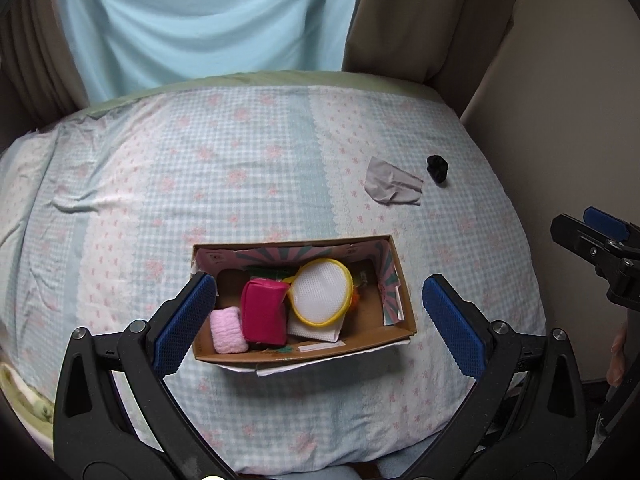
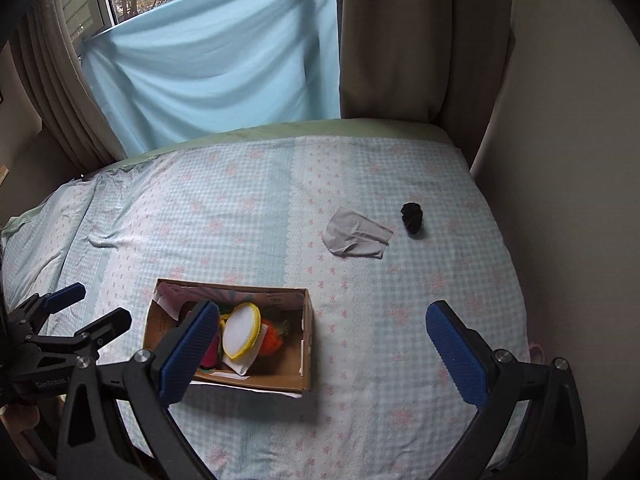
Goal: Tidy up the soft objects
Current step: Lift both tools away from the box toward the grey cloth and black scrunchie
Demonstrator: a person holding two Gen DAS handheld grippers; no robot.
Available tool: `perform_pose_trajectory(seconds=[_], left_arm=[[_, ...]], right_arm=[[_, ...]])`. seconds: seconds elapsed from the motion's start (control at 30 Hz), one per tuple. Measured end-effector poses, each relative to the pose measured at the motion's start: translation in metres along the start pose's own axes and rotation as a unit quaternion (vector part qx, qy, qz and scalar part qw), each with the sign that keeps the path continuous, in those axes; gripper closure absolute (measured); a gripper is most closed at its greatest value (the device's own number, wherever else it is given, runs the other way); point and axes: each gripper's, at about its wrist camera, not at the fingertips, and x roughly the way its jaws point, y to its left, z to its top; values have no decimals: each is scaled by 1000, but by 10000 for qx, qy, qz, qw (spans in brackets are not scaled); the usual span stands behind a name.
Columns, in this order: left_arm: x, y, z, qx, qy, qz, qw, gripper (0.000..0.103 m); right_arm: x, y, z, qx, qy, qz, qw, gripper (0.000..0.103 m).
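A cardboard box (image 1: 404,304) (image 2: 306,344) sits on the bed. It holds a magenta pouch (image 1: 264,314), a pink rolled cloth (image 1: 227,330), a yellow-rimmed white mesh pad (image 1: 322,290) (image 2: 240,330) and an orange item (image 2: 274,338). A grey cloth (image 1: 392,186) (image 2: 356,238) and a black scrunchie (image 1: 437,169) (image 2: 412,218) lie on the bed, far right of the box. My left gripper (image 1: 320,320) is open and empty above the box's near edge. My right gripper (image 2: 324,356) is open and empty, just right of the box.
The bed has a blue checked cover (image 1: 240,160) (image 2: 400,320). Beige curtains (image 2: 400,40) and a light blue sheet (image 2: 220,80) hang behind it. A wall (image 1: 580,80) stands at the right. The right gripper shows at the right edge of the left wrist view (image 1: 596,240).
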Motion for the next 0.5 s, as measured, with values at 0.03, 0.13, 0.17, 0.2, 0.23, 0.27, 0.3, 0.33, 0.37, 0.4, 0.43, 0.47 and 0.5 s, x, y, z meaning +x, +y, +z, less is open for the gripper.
perform_pose_trajectory(seconds=[0.03, 0.13, 0.17, 0.2, 0.23, 0.27, 0.3, 0.33, 0.37, 0.4, 0.43, 0.47, 0.5], left_arm=[[-5, -8, 1, 12, -100, 62, 9999, 0], [-17, -33, 6, -46, -318, 184, 9993, 0], [-19, -41, 8, -91, -373, 191, 9991, 0], [-21, -49, 10, -141, -424, 193, 9988, 0], [-21, -58, 12, -189, -463, 202, 9985, 0], [-21, -66, 14, -226, -487, 230, 9983, 0], [-20, -75, 17, -262, -514, 276, 9980, 0], [-18, -83, 19, -287, -542, 319, 9976, 0], [-16, -92, 21, -305, -570, 357, 9973, 0], [-13, -100, 23, -322, -590, 401, 9969, 0], [-9, -108, 25, -350, -591, 457, 9966, 0], [-4, -115, 28, -382, -580, 494, 9964, 0], [1, -122, 30, -413, -566, 509, 9962, 0]], right_arm=[[-6, -10, 0, -14, -73, -57, 10000, 0], [-18, -40, 1, -39, -179, -85, 9998, 0], [-20, -51, 2, -41, -217, -69, 9997, 0], [-21, -61, 3, -40, -256, -61, 9996, 0], [-22, -72, 4, -40, -284, -52, 9996, 0], [-20, -82, 7, -45, -302, -21, 9995, 0], [-18, -92, 9, -48, -314, 12, 9995, 0], [-14, -101, 13, -50, -325, 42, 9994, 0], [-9, -109, 17, -52, -329, 93, 9994, 0], [-5, -117, 21, -52, -328, 156, 9993, 0], [1, -124, 25, -64, -320, 199, 9993, 0], [6, -131, 30, -98, -310, 215, 9992, 0], [12, -137, 34, -141, -294, 215, 9992, 0]])
